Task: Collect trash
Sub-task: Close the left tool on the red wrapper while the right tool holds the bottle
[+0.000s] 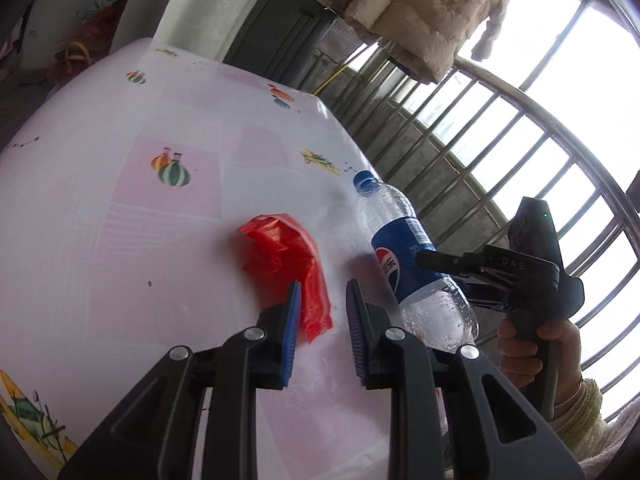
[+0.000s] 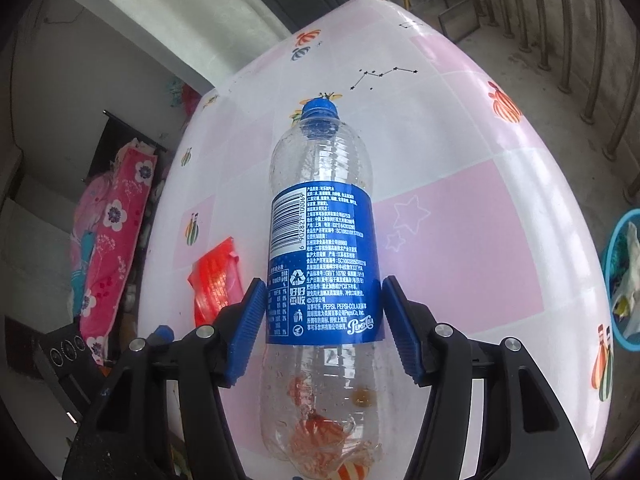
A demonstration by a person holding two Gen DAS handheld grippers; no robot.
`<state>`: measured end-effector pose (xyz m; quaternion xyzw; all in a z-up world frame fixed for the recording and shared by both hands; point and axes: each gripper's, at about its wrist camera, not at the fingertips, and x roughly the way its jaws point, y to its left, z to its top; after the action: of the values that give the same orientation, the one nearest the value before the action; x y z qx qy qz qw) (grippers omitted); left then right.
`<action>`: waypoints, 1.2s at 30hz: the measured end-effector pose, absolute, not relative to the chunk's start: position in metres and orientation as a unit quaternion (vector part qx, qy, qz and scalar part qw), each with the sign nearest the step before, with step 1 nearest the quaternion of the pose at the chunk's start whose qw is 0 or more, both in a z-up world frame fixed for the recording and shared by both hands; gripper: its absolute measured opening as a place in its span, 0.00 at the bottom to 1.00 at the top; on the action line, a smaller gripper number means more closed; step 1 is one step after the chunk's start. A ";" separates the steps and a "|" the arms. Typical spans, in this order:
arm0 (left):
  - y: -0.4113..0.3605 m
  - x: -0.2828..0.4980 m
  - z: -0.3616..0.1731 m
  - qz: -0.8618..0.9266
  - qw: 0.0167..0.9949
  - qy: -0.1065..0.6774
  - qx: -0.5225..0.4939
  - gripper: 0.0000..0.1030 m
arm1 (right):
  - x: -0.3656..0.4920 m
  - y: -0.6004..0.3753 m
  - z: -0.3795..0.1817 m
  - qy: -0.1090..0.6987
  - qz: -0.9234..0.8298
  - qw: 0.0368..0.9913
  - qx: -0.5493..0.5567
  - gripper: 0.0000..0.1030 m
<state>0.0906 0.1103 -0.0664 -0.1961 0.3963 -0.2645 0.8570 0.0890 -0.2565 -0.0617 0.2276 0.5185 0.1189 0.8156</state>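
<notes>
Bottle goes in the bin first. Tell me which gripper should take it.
Right. The right gripper already straddles the Pepsi bottle at its label, though its right pad looks just clear. The left gripper is empty, with the red wrapper just beyond its left finger.

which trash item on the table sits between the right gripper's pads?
The Pepsi bottle, clear with a blue label and cap. The red plastic wrapper lies flat off to its side, outside the right gripper.

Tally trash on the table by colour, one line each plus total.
Red: 1, crumpled red wrapper
Blue-labelled clear: 1, plastic bottle, lying between the right tongs
Total: 2
</notes>
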 end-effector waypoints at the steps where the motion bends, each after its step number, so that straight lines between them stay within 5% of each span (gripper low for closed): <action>1: 0.113 0.090 -0.069 -0.258 0.856 0.400 -0.202 0.22 | 0.086 -0.257 -0.064 0.518 0.122 0.815 0.227 0.55; 6: 0.111 0.095 -0.077 -0.265 0.841 0.417 -0.220 0.44 | 0.087 -0.253 -0.064 0.522 0.128 0.816 0.215 0.55; 10: 0.094 0.111 -0.085 -0.249 0.836 0.444 -0.207 0.47 | 0.087 -0.253 -0.063 0.521 0.129 0.816 0.214 0.55; 16: 0.059 0.129 -0.085 -0.207 0.873 0.432 -0.094 0.46 | 0.086 -0.253 -0.063 0.522 0.133 0.815 0.212 0.55; 18: 0.055 0.132 -0.086 -0.197 0.879 0.429 -0.073 0.37 | 0.087 -0.252 -0.062 0.523 0.130 0.816 0.206 0.55; 24: 0.065 0.137 -0.090 -0.199 0.877 0.427 -0.093 0.22 | 0.085 -0.247 -0.062 0.521 0.121 0.821 0.200 0.55; 36: 0.087 0.126 -0.093 -0.201 0.871 0.425 -0.143 0.18 | 0.085 -0.236 -0.062 0.524 0.106 0.823 0.191 0.55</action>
<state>0.1263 0.0870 -0.0933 -0.1428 0.4246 -0.2011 0.8711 0.0846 -0.2361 -0.0618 0.1915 0.5236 0.1061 0.8234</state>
